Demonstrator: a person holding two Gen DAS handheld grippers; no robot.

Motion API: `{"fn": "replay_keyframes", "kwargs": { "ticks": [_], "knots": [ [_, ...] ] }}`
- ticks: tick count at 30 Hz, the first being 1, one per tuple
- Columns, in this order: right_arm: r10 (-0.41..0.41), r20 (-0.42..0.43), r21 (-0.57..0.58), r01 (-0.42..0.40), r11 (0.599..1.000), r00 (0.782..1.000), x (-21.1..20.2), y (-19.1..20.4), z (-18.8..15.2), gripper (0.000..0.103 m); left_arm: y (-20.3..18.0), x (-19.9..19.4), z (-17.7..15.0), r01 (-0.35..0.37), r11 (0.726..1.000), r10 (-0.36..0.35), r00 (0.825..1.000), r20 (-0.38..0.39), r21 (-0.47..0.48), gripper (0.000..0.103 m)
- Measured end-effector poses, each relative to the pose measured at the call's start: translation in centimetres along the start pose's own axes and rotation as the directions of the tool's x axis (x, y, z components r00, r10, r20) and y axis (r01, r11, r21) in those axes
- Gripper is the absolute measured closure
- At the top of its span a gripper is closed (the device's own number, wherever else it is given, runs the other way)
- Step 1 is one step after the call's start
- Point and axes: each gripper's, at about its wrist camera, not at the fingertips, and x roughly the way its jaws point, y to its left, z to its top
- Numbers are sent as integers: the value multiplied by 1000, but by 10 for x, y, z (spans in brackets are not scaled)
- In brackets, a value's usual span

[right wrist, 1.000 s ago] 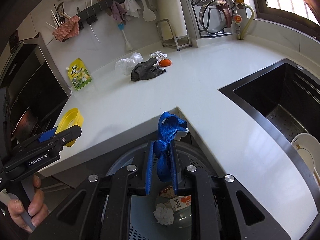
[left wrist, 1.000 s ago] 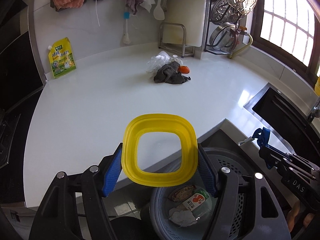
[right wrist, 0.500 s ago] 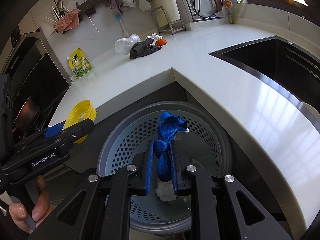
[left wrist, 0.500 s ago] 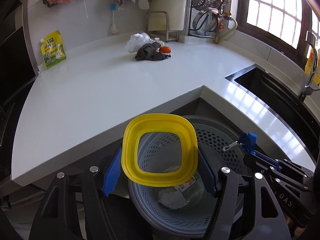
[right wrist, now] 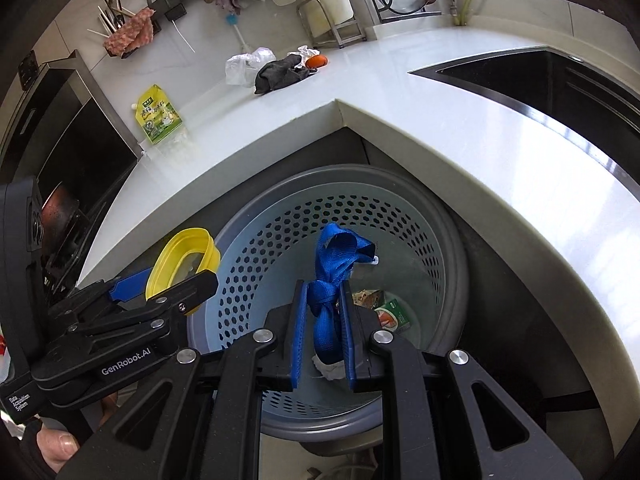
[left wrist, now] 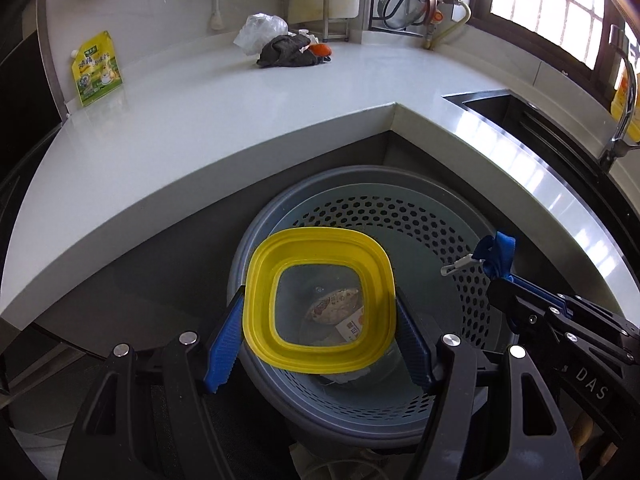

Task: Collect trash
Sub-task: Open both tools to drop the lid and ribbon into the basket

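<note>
My left gripper [left wrist: 320,332] is shut on a yellow-rimmed clear lid [left wrist: 264,304] and holds it over the left part of the grey perforated trash basket [left wrist: 400,208]. The lid also shows in the right wrist view [right wrist: 176,256]. My right gripper [right wrist: 323,320] is shut on a blue strap [right wrist: 332,264] with a small white clip, over the basket's [right wrist: 280,232] middle. The strap shows in the left wrist view [left wrist: 498,256]. Food wrappers [right wrist: 384,308] and crumpled tissue lie at the basket's bottom.
The basket stands on the floor in the white counter's inner corner [left wrist: 394,106]. On the counter sit a dark rag [left wrist: 286,52], a clear plastic bag [left wrist: 258,30], an orange object [left wrist: 320,49] and a yellow-green pouch [left wrist: 96,68]. A sink [right wrist: 560,80] is at the right.
Both grippers have dropped lower and moved further over the basket with their objects still held. The counter edge has risen in both views.
</note>
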Motion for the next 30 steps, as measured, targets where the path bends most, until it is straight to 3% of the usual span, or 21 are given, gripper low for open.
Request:
{"fn": "replay_keyframes", "kwargs": {
  "ticks": [30],
  "knots": [
    [-1,-39,-5,1,1000,999,18,-1,-3,87,6,18,-8,7,1000,-9,998,-66,-25,36]
  ]
}}
